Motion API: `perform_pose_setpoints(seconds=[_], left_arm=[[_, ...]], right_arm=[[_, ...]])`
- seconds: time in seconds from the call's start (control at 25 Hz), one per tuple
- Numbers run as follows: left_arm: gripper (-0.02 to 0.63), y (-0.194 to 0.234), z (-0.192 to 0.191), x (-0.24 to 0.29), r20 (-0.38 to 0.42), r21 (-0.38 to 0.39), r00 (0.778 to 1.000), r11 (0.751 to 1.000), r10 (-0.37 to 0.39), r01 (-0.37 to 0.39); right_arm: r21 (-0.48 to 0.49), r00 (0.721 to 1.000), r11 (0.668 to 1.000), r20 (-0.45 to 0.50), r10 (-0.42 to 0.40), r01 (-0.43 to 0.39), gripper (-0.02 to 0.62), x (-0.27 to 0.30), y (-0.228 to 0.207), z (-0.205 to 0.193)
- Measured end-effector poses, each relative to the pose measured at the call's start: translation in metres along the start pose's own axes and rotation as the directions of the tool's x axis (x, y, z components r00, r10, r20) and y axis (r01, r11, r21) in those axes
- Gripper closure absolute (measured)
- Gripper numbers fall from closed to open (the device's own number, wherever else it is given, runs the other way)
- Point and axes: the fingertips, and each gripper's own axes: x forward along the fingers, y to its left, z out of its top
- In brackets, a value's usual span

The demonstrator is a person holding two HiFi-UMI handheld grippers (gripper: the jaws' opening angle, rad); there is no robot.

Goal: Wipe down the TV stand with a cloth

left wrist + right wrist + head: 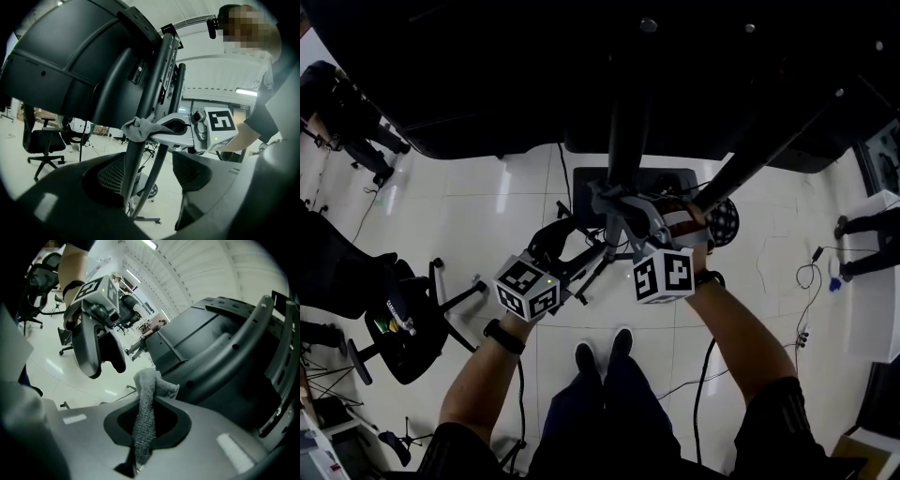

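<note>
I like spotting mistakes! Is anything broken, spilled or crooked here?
Nothing looks broken or spilled. The grey cloth is pinched in the right gripper against the TV stand's pole, as wiping needs.

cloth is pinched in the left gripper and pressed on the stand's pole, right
Wrong gripper: the right gripper pinches the cloth, as the right gripper view shows. It is pressed on the stand's pole, as you said.

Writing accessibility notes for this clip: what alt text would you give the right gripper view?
The right hand-held gripper is shut on a grey cloth, and the cloth's free end sticks up toward the dark TV stand. The left hand-held gripper, with its jaws apart and a marker cube on top, hangs at upper left over a pale glossy floor.
</note>
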Motion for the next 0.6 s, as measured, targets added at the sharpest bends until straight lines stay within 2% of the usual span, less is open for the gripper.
perform_pose_setpoints(seconds=[0.16, 0.6], left_arm=[[0.267, 0.015, -0.039, 0.007, -0.048, -0.026, 0.999, 1.0, -0.004, 0.003], [0.256, 0.044, -0.135, 0.019, -0.115, -0.104, 0.993, 0.995, -0.002, -0.01]], right_arm=[[0.018, 0.998, 0.999, -0.032, 0.044, -0.044, 0.58, 0.019, 0.034, -0.022], [0.054, 0.983, 0.987, -0.102, 0.156, -0.151, 0.58, 0.068, 0.129, -0.071]])
